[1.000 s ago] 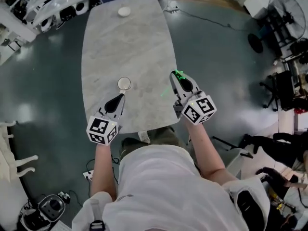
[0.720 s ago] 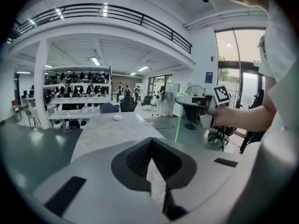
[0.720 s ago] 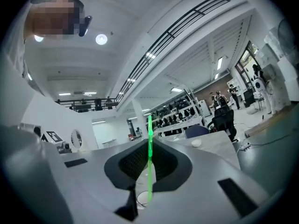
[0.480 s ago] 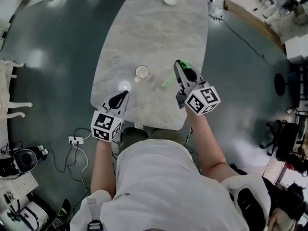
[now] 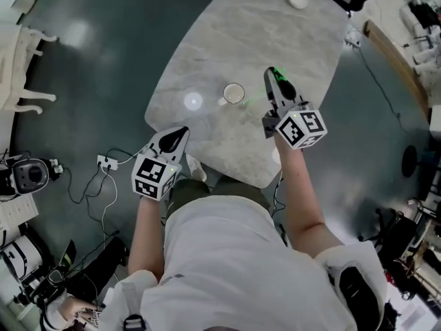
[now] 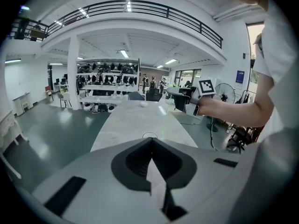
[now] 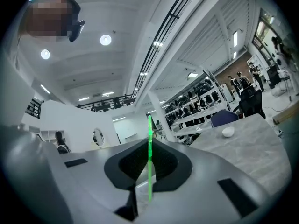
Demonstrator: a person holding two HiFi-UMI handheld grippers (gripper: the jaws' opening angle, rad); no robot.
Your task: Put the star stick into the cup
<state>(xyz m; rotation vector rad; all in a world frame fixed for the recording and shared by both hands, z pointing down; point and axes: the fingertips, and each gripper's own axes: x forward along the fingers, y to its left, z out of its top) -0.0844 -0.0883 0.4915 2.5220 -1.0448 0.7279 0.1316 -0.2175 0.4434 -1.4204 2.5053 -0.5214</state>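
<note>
A clear cup stands upright on the marble table; its rim shows just past my left jaw tips. My right gripper hovers just right of the cup and is shut on the thin green star stick. In the right gripper view the stick runs straight up between the closed jaws, its top past their tips. My left gripper is shut and empty at the table's near edge, left of and short of the cup.
A small white bowl sits at the table's far end, also visible from the right gripper. A lamp glare lies left of the cup. Cables and a power strip lie on the dark floor at left.
The head view has swung, so the table now lies slanted. My right gripper with the stick has come closer to the cup. The left gripper now sits farther from the cup.
</note>
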